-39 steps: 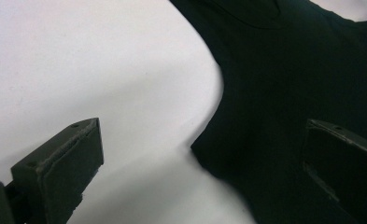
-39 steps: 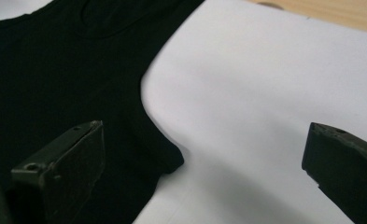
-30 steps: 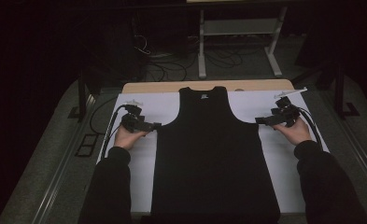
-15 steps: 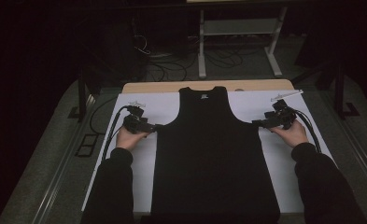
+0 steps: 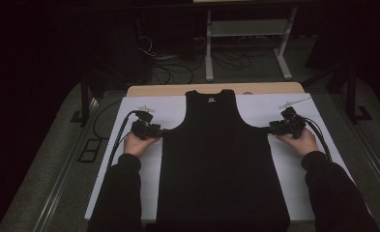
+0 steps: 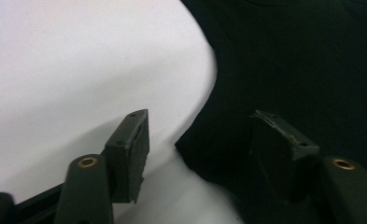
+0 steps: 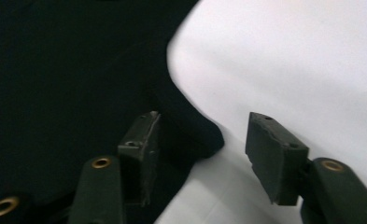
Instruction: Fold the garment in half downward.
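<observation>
Left tool (image 5: 159, 131) sits at the black tank top's (image 5: 221, 164) left armpit corner, jaws about half apart and just closing in. In the left gripper view (image 6: 200, 140) one pad lies over the white sheet (image 5: 294, 174), the other over the dark cloth, with the garment's corner point between them; the pads are not pressing it yet. Right tool (image 5: 270, 128) mirrors that at the right armpit corner, jaws also half apart and closing. In the right gripper view (image 7: 202, 140) the fabric corner pokes out between the pads, one pad on the cloth side, one over the sheet, a gap showing on both sides. The tank top lies flat and face up along the middle of the desk (image 5: 187, 90), neck towards the far edge, hem at the near edge. A pale neck label (image 5: 211, 99) shows inside the collar, too small to read.
</observation>
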